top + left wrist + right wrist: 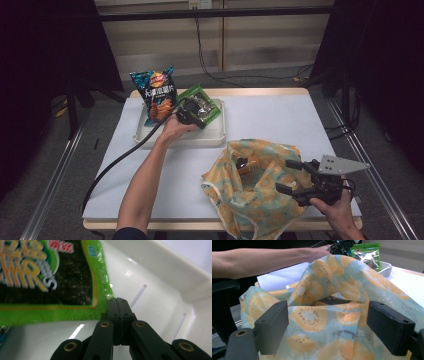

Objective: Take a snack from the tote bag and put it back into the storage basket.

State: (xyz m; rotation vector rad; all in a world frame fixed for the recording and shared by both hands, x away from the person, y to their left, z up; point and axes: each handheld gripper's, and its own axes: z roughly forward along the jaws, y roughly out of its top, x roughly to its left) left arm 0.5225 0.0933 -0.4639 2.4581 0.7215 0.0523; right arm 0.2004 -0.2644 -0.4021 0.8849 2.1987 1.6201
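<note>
- Two claws in use, one per hand, both over the white surface (280,120).
- Left claw (117,305): jaws fully together, pads pressed flat against each other. Tips sit at the bottom corner of the green seaweed packet (50,282), at its crinkled seal edge; whether a sliver of film is pinched between the pads cannot be told.
- Left hand (175,129) pose: forearm stretched diagonally from the near edge up to the white tray (215,137), palm wrapped around the claw body, claw pointing into the tray.
- Seaweed packet: lies inside the tray, right half, leaning tilted; in the high view its long axis runs diagonally, upper left to lower right.
- Blue chip bag (156,95): stands upright in the tray's left part, just beside the seaweed packet, long axis vertical.
- Right claw (290,176): jaws wide apart, both pads clear of the cloth, one on either side of the bag's raised rim; nothing gripped.
- Right hand (334,207) pose: at the near right corner, claw held roughly level, pointing left into the bag.
- Orange-slice print cloth bag (324,315): slumped on the surface near the front edge, mouth gaping upward, a dark item inside.
- Tray and cloth bag: near each other, not touching.
</note>
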